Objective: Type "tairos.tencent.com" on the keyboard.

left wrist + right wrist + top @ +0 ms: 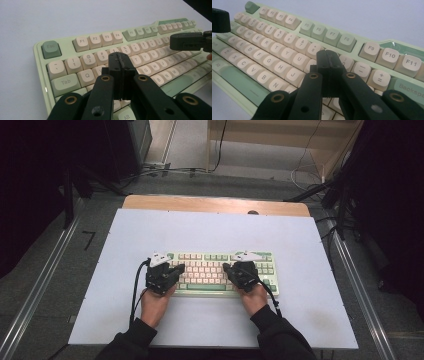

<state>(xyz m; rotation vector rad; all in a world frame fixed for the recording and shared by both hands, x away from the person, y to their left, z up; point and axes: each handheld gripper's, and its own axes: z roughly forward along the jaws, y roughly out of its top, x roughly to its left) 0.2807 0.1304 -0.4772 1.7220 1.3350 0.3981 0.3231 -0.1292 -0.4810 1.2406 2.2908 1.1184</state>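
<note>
Keyboard: the pale green keyboard lies flat near the middle of the white table, its long side facing the person, both grippers over it.
Left gripper: the left gripper hangs over the left half of the keys; in the left gripper view its jaws are pressed together with nothing between them, tips above the W and E keys.
Right gripper: the right gripper hangs over the right half; in the right gripper view its jaws are likewise closed and empty, tips above the 9 and I keys.
Work in hand: typing with closed tips, as I judge it (one tip per hand, like two stiff fingers).
Done so far: both tools are brought over the key rows and closed for pressing; nothing on the keyboard shows which keys have been struck.
Left to do: the presses themselves, as far as these pictures let me judge.
Contact: whether either tip touches a keycap I cannot tell; the jaws cover the keys just beneath them.
Cut off: the keyboard's right end in the right gripper view (Backspace is clipped) and its near-right corner in the left gripper view.
Hard to read: legends on the far, blurred keys; in the high view the hands cover the lower corners.
</note>
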